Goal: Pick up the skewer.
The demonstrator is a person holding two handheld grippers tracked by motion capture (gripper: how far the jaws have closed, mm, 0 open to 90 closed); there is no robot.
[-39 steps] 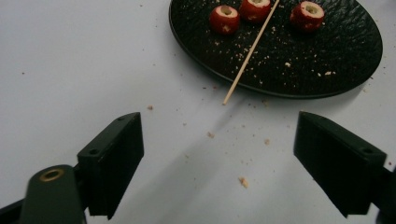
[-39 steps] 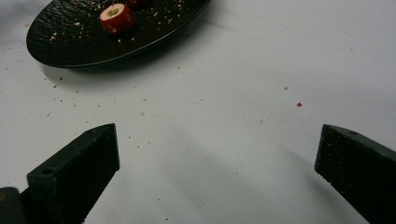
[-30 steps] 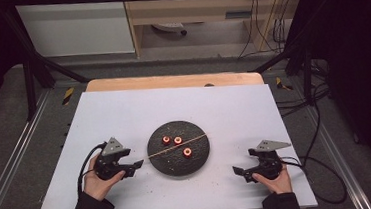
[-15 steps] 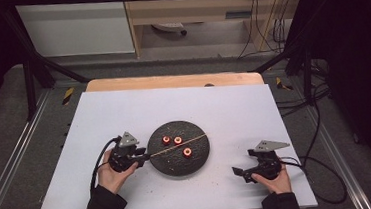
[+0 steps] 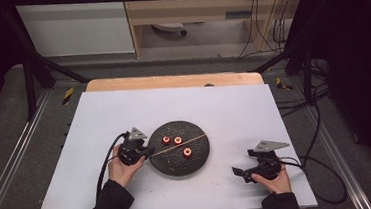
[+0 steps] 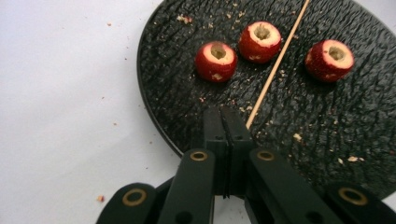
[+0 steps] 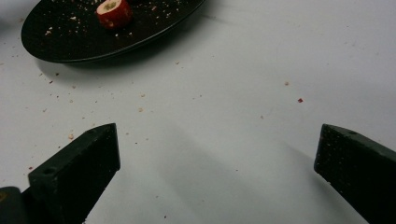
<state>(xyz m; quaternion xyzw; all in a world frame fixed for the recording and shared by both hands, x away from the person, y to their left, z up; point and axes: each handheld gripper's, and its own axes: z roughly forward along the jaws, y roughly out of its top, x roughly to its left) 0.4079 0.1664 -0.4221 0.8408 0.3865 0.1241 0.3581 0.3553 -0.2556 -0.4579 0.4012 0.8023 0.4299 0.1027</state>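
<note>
Skewer (image 6: 276,64) end sits pinched in left gripper (image 6: 229,122) jaws; right gripper (image 7: 217,154) jaws spread.

A white table (image 5: 124,114) carries a round black plate (image 5: 171,168) amid scattered crumbs (image 7: 140,109).

Three cored red fruits (image 6: 260,41) and a thin wooden skewer (image 6: 277,63) lay on a round black plate (image 5: 176,166) at frame centre.
</note>
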